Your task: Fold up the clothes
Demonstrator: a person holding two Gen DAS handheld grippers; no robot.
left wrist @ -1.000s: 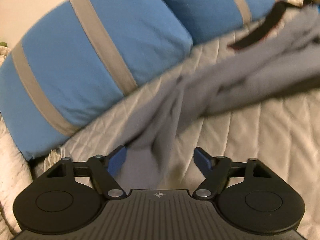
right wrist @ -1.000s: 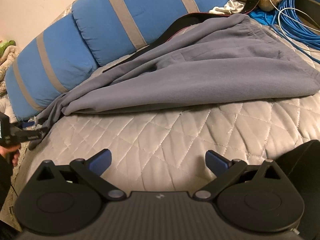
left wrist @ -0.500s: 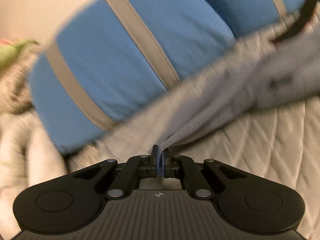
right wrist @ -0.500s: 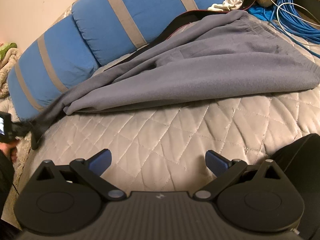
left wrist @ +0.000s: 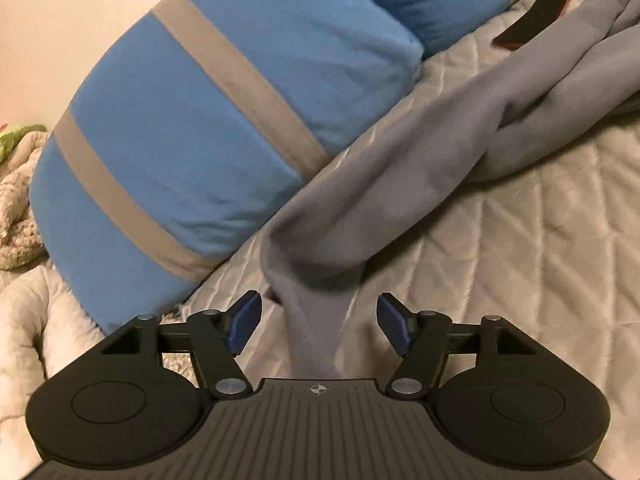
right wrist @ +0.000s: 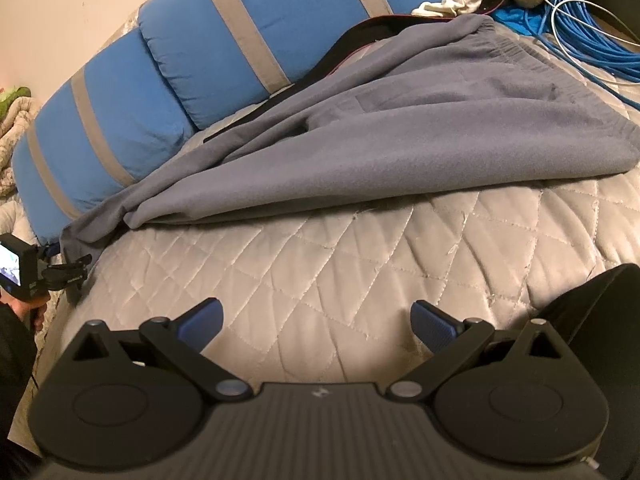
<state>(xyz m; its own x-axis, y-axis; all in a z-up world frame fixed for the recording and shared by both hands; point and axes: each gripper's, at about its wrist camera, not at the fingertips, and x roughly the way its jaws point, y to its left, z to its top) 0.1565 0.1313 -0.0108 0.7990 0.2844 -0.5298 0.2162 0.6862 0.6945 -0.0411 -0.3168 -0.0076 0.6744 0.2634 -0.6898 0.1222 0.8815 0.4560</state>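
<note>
Grey fleece sweatpants [right wrist: 400, 136] lie spread across a quilted bedspread [right wrist: 360, 264], waistband toward the far right, legs tapering to the left where one leg end [left wrist: 312, 320] trails over the bed's edge beside a blue striped bolster [left wrist: 208, 128]. The cloth looks soft, thick and limp: likely light to lift, prone to sag and bunch, unlikely to slip from rubber pads. Cuffs and the elastic waistband appear the surest places to pinch, since hems give a firmer, thicker edge.

The left gripper [left wrist: 320, 320] is opening, its blue pads standing either side of the leg end with cloth between them but not pressed. The right gripper [right wrist: 316, 324] hovers wide open over bare quilt, holding nothing, well short of the pants' near edge.

No containers show. Beyond the waistband lie a coil of blue cable [right wrist: 592, 36], a white rag [right wrist: 448, 2] and a black strap [right wrist: 340, 52] under the pants' far edge.
</note>
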